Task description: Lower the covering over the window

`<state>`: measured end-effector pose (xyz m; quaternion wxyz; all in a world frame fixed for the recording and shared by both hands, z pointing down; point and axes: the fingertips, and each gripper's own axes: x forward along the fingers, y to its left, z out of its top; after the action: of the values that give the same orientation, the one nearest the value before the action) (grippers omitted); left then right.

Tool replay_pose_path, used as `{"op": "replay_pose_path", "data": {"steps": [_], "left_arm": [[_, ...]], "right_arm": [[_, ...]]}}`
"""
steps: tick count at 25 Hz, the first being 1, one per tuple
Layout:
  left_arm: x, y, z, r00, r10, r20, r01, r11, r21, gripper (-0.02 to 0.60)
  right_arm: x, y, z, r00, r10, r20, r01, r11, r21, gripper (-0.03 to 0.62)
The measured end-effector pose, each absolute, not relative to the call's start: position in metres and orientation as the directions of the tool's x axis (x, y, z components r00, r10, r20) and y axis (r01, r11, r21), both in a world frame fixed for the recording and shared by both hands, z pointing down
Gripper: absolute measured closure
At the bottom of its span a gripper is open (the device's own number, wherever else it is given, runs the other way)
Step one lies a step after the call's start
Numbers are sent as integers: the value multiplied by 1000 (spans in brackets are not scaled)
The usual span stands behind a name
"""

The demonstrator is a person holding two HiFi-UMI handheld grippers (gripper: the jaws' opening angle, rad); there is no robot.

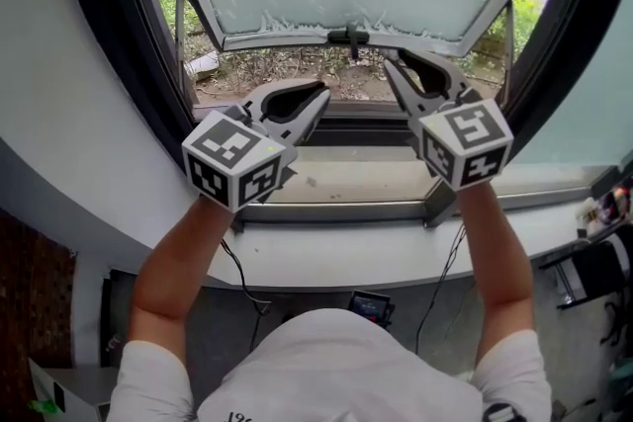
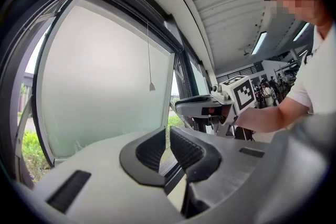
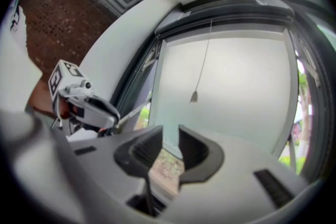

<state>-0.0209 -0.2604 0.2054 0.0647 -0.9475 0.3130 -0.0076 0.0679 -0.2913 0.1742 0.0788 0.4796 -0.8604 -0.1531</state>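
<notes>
My shirt [image 1: 336, 366] is white with short sleeves. My left gripper [image 1: 318, 96] and right gripper [image 1: 392, 66] look alike: pale grey moulded shells taper to curved black jaws lined with ribbed pads [image 2: 152, 149], and a narrow black slot is sunk into each shell half. At the rear of each sits a white cube, the left cube [image 1: 235, 161] and the right cube [image 1: 465, 141], printed with black square markers. A thin dark cable [image 1: 237, 272] trails below my left wrist.
</notes>
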Motion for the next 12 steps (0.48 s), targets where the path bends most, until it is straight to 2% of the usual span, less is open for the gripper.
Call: {"op": "replay_pose_path", "data": {"steps": [12], "left_arm": [[-32,-286,152,772,-634,-44,-629,-751,-199,543]], "right_arm": [[65,-334,96,-479,-876,-59,-819,423,388,481]]}}
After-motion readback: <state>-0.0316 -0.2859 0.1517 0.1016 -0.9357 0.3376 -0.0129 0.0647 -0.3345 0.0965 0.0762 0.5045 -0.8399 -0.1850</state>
